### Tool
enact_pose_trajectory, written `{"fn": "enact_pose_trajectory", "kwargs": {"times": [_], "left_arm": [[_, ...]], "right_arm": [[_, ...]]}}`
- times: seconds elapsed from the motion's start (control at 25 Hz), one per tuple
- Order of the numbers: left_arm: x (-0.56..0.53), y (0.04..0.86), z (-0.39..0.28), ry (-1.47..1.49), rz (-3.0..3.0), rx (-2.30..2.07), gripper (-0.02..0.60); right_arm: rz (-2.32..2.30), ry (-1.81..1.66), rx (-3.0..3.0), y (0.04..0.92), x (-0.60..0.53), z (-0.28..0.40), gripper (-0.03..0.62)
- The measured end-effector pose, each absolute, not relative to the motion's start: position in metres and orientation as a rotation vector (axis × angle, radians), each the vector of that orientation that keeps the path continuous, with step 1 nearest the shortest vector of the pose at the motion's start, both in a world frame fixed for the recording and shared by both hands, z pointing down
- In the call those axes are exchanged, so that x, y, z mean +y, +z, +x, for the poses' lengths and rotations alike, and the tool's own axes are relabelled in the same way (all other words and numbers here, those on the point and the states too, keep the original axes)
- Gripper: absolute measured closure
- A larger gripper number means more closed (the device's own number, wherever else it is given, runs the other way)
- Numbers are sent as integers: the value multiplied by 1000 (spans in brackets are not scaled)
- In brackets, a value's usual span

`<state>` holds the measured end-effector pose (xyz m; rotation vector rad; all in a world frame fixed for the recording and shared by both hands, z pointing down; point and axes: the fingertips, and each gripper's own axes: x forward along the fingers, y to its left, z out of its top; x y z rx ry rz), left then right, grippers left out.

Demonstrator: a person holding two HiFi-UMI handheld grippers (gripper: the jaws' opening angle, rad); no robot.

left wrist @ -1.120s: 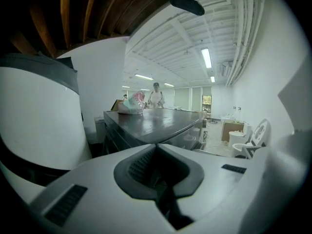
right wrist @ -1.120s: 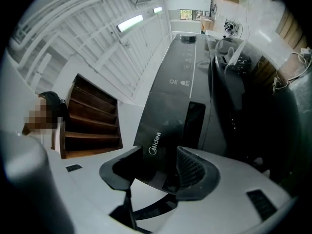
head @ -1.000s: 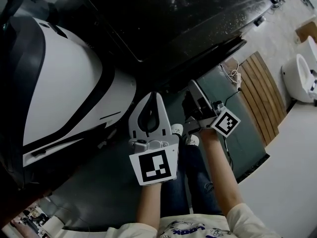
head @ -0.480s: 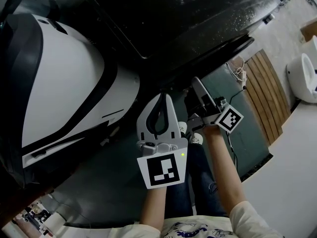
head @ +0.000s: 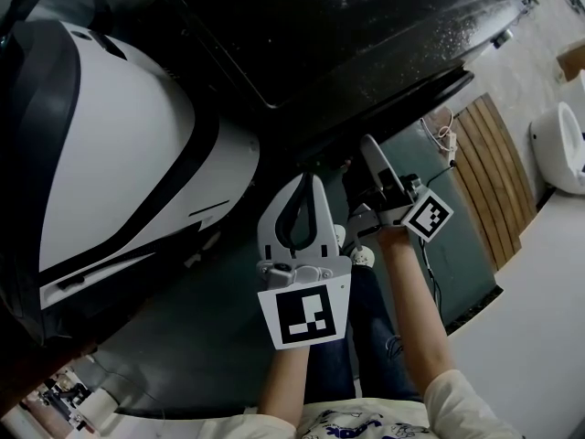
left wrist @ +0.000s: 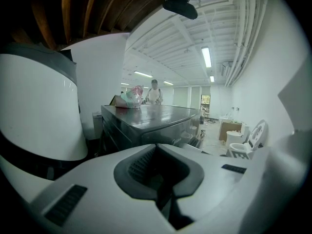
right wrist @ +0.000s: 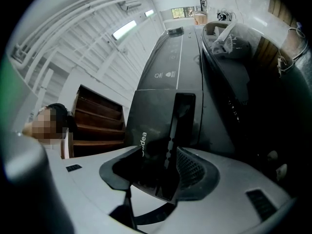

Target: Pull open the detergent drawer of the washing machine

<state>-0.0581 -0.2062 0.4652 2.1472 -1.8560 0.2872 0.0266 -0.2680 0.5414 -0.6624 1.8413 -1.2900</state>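
Observation:
A dark washing machine fills the top of the head view, and its front panel runs up the right gripper view. The detergent drawer, a dark front piece with white lettering, sits between the pads of my right gripper, which is shut on it. In the head view this right gripper is pressed against the machine's front, just under the top edge. My left gripper hangs beside it, shut and holding nothing, apart from the machine. Its tips meet in the left gripper view.
A large white and black rounded appliance stands close on the left. A wooden slat mat, a cable and a white toilet lie to the right. A person stands beyond the machine.
The head view has shifted slightly, so both grippers sit a little further right. The right gripper stays at the machine's front and the left gripper stays shut.

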Motion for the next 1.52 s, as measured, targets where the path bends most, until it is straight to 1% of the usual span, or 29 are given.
{"fn": "enact_pose_trajectory", "kwargs": {"times": [0.52, 0.64, 0.76, 1.52], "left_arm": [[-203, 467, -66, 289, 2122, -1861, 568], [-203, 467, -69, 291, 2118, -1867, 568], [-203, 466, -71, 287, 2111, -1873, 568], [-196, 460, -77, 265, 2094, -1884, 568]], "right_arm": [[-649, -1266, 1847, 536, -273, 19, 382], [-636, -1262, 1835, 535, -273, 19, 387], [-613, -1244, 1825, 533, -272, 19, 411], [-600, -1226, 1793, 534, -261, 25, 431]]}}
